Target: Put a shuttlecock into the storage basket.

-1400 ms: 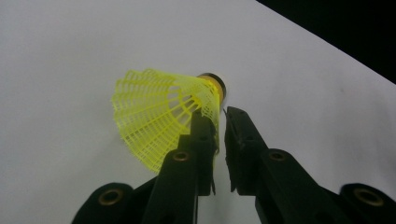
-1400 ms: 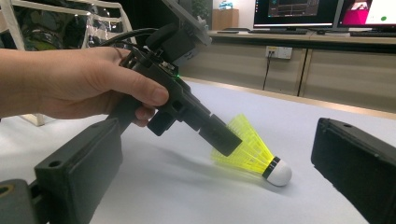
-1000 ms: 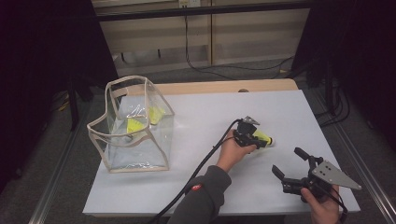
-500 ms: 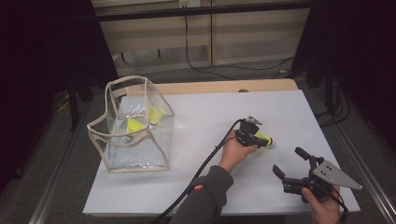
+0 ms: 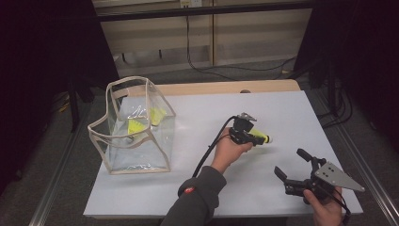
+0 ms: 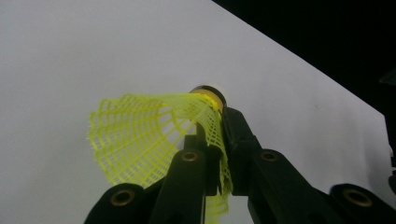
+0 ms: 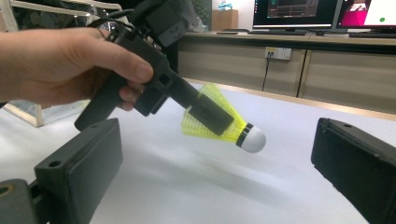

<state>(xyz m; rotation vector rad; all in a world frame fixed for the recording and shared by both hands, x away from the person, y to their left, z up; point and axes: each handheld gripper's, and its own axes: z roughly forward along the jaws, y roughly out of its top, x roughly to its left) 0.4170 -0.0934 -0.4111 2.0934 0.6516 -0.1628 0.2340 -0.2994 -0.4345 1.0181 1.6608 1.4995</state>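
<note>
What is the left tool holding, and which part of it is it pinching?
The left tool holds a yellow shuttlecock by its mesh skirt, with the white cork tip free and lifted off the table. The right tool is open, holding nothing.

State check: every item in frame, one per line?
Left claw: shut on the shuttlecock's skirt.
Shuttlecock: held clear of the table, cork tip pointing away from the hand.
Right claw: open, nothing between its jaws.
Clear bag: upright, top open, yellow shuttlecocks inside.

A white table (image 5: 291, 108) stood in a dim room; behind it, beige cabinets (image 5: 254, 33), lit monitors (image 7: 294, 11).
</note>
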